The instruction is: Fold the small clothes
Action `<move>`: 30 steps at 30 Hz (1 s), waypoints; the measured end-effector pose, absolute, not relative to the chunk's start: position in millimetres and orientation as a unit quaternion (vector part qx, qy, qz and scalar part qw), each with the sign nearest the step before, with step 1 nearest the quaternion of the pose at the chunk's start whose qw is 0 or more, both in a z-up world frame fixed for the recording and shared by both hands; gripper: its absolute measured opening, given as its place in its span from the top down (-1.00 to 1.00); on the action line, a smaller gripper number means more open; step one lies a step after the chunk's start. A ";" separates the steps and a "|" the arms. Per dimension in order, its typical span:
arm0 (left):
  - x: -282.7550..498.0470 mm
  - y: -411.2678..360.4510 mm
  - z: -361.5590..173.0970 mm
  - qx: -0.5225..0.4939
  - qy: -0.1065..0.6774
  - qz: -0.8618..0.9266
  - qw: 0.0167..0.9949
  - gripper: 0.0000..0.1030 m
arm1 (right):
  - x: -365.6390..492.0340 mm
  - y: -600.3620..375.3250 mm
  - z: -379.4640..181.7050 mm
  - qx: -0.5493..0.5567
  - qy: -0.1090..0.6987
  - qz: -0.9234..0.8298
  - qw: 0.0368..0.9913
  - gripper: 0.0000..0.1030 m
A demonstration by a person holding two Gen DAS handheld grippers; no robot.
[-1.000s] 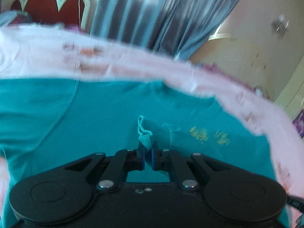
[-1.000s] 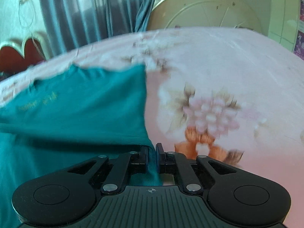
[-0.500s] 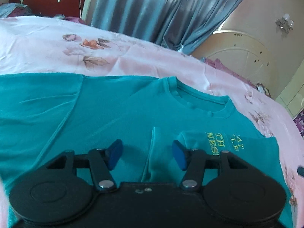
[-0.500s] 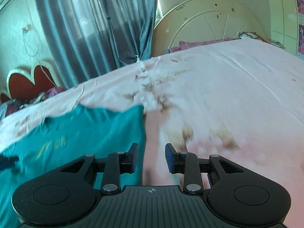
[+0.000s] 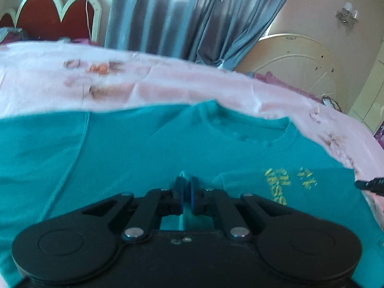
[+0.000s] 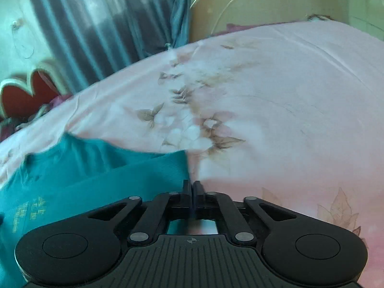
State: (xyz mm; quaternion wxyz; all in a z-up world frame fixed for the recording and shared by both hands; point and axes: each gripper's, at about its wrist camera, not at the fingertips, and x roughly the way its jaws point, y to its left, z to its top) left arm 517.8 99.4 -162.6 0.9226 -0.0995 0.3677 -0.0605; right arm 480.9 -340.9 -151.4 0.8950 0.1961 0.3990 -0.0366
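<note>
A teal T-shirt point(image 5: 134, 158) with yellow lettering lies flat on the pink floral bedsheet point(image 5: 168, 86), collar at the far side. One side of it is folded in over the print. My left gripper point(image 5: 186, 188) is low over the middle of the shirt and is shut on a small ridge of its cloth, which pokes up between the blue pads. In the right wrist view, the T-shirt point(image 6: 100, 177) fills the lower left. Its right corner runs straight into my right gripper point(image 6: 192, 187), which is shut on that edge.
The bedsheet point(image 6: 276, 110) spreads wide to the right of the shirt. A red and white headboard point(image 5: 52, 16), grey curtains point(image 5: 182, 16) and a round cream panel point(image 5: 300, 64) stand behind the bed.
Both grippers let go of the cloth they held, opened, then shut again. The left one now pinches the shirt's middle. The right one has swung over to the shirt's right corner.
</note>
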 end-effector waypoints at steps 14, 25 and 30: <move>524.8 36.0 -157.3 0.030 0.380 -0.080 0.921 -0.09 | 513.5 -322.1 -149.5 0.142 0.422 -0.050 0.894 1.00; 479.4 18.5 -139.6 0.023 0.377 -0.098 0.921 -0.04 | 428.7 -285.2 -126.5 0.095 0.461 0.023 0.882 1.00; 462.2 18.8 -145.5 0.041 0.392 -0.097 0.914 -0.06 | 395.6 -288.1 -118.4 0.090 0.457 -0.024 0.885 1.00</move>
